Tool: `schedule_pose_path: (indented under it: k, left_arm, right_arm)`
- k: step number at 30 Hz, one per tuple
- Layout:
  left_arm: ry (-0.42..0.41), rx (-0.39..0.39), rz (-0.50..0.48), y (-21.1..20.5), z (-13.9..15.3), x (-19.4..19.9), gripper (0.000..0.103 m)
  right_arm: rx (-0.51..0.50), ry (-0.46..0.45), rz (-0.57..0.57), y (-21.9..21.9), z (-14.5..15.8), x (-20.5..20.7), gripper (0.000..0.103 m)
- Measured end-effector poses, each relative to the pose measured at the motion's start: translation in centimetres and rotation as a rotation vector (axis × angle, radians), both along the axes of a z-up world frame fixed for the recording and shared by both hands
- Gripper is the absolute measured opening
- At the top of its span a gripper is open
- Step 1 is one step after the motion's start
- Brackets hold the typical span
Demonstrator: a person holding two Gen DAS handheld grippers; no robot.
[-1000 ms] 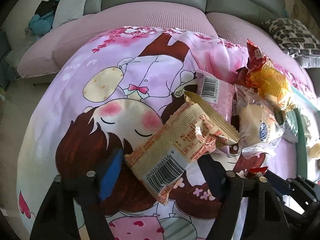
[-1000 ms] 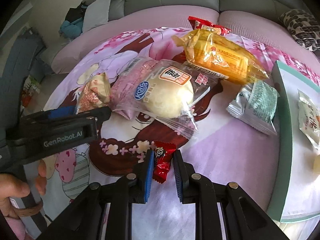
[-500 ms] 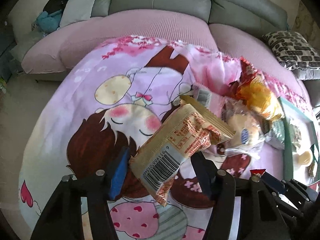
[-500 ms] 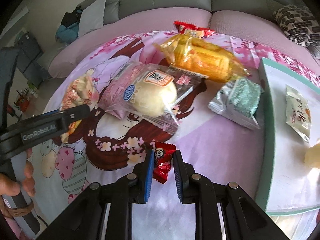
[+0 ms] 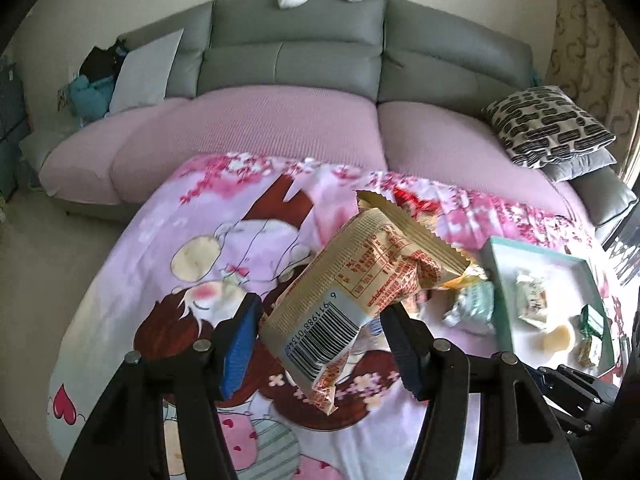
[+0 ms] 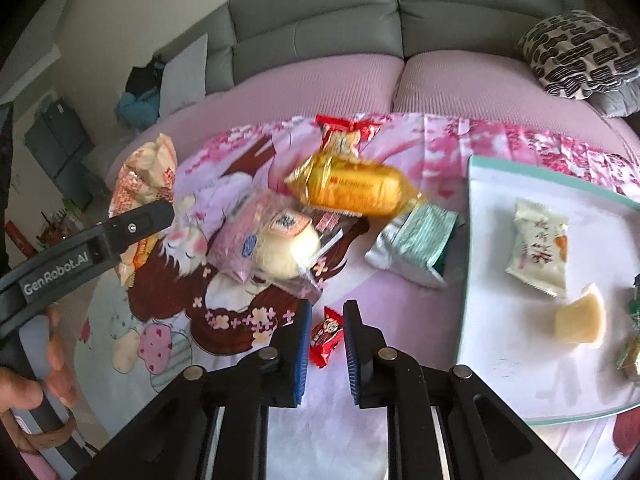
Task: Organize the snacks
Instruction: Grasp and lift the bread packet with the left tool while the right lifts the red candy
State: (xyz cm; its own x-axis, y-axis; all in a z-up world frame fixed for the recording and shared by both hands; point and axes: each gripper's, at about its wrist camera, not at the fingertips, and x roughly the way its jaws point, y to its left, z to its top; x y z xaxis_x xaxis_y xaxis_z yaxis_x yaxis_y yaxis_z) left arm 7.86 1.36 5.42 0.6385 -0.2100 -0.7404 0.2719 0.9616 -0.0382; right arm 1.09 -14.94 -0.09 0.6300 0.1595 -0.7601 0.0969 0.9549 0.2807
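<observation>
On the white tray with teal rim (image 6: pixel 466 264) a few small wrapped snacks already sit. My left gripper (image 5: pixel 320 344) clamps a beige crinkled snack packet (image 5: pixel 360 276), my right gripper (image 6: pixel 326 338) pinches a small red candy wrapper (image 6: pixel 326 336); both held clear of the cartoon-print cloth (image 6: pixel 248 320). Orange bun pack (image 6: pixel 352 190), clear-wrapped bun (image 6: pixel 280 252) and mint-striped pack (image 6: pixel 420 240) are left outside.

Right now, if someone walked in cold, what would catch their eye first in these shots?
Probably the beige snack packet, held up off the cartoon blanket in the left claw. Next, the small red candy pinched in the right claw. Beyond it, an orange-wrapped cake lies among loose snacks, left of the teal-rimmed tray.
</observation>
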Motion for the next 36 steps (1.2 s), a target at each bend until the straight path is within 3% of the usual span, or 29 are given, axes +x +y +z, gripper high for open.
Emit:
schedule_pose_path:
  k: [17,24,31,36]
  left_arm:
    - [-0.116,0.015,-0.09,-6.8,2.9,-3.0,0.063]
    - [-0.097,0.013,-0.087,-7.8,2.6,-3.1,0.063]
    - [-0.002,0.103,0.042,-5.0,0.0,-1.3,0.063]
    - [0.035,0.109,0.129,-1.9,-0.9,-0.4,0.063]
  right_arm:
    - [0.075,-0.142,-0.148,-7.8,4.1,-3.6,0.017]
    - [0.09,-0.156,-0.227,-11.5,4.3,-5.5,0.017]
    - [0.11,-0.093,-0.103,-8.6,2.1,-3.1,0.018]
    - [0.115,-0.022,0.004,-4.8,-0.2,-0.9,0.018]
